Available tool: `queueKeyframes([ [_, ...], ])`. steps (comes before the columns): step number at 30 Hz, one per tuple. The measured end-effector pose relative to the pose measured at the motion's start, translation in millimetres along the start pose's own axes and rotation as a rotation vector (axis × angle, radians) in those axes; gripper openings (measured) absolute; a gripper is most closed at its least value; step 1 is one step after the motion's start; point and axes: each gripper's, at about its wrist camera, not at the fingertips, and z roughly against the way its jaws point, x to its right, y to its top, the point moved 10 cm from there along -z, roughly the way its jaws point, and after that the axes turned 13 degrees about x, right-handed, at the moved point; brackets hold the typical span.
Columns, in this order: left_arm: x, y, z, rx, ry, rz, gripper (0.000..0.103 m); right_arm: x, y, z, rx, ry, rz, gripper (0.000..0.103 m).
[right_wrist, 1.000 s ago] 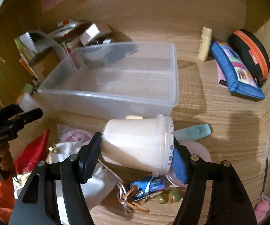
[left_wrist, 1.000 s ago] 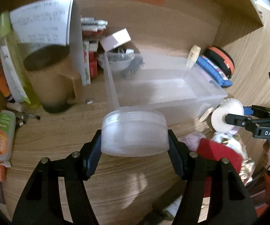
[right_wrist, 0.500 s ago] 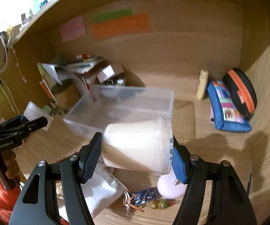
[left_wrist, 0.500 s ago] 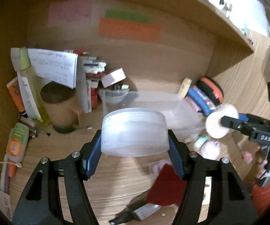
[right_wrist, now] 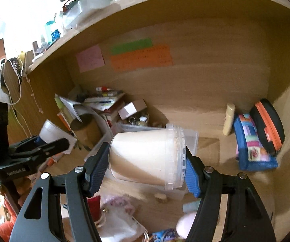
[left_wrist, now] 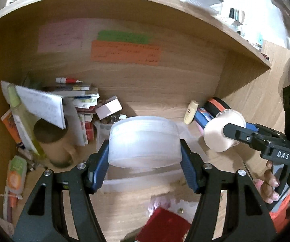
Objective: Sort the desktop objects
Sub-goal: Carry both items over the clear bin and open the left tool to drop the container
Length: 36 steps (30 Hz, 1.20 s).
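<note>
My left gripper (left_wrist: 144,153) is shut on a low round translucent lid (left_wrist: 143,141) and holds it in the air above the desk. My right gripper (right_wrist: 146,159) is shut on a cream plastic tub (right_wrist: 147,157) lying on its side, rim to the right. The tub also shows in the left wrist view (left_wrist: 223,130), to the right of the lid and apart from it. The lid also shows in the right wrist view (right_wrist: 53,132) at the left. A clear plastic bin (right_wrist: 192,139) sits on the desk behind the tub, mostly hidden.
A brown cup (left_wrist: 53,141), a notepad (left_wrist: 42,104) and stacked books (left_wrist: 84,109) crowd the back left. A cream tube (right_wrist: 228,119), a blue pouch (right_wrist: 251,147) and a black-orange case (right_wrist: 267,125) lie at the back right. A red item (left_wrist: 165,225) and white cloth (right_wrist: 120,219) lie near the front.
Both grippers have risen well above the desk and tilted up, each keeping its hold. The bin and desk clutter have dropped lower in both views; the shelf above now shows.
</note>
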Motion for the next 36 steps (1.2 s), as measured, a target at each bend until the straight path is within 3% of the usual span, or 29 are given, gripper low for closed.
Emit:
queueKeyframes([
  [7,-16,-11,-41,-0.077,0.031,-0.004,0.064,-1,-5,-34,-0.035,0.001,-0.014,0.064],
  [18,-33,-54,-103,-0.221,0.022,0.038,0.064,18,-50,-94,-0.173,-0.031,-0.023,0.064],
  [27,-28,-84,-123,-0.297,0.012,-0.005,0.064,23,-80,-114,-0.259,-0.034,0.013,0.064],
  [36,-29,-98,-127,-0.317,0.062,-0.105,0.064,20,-100,-123,-0.319,-0.037,0.049,0.064],
])
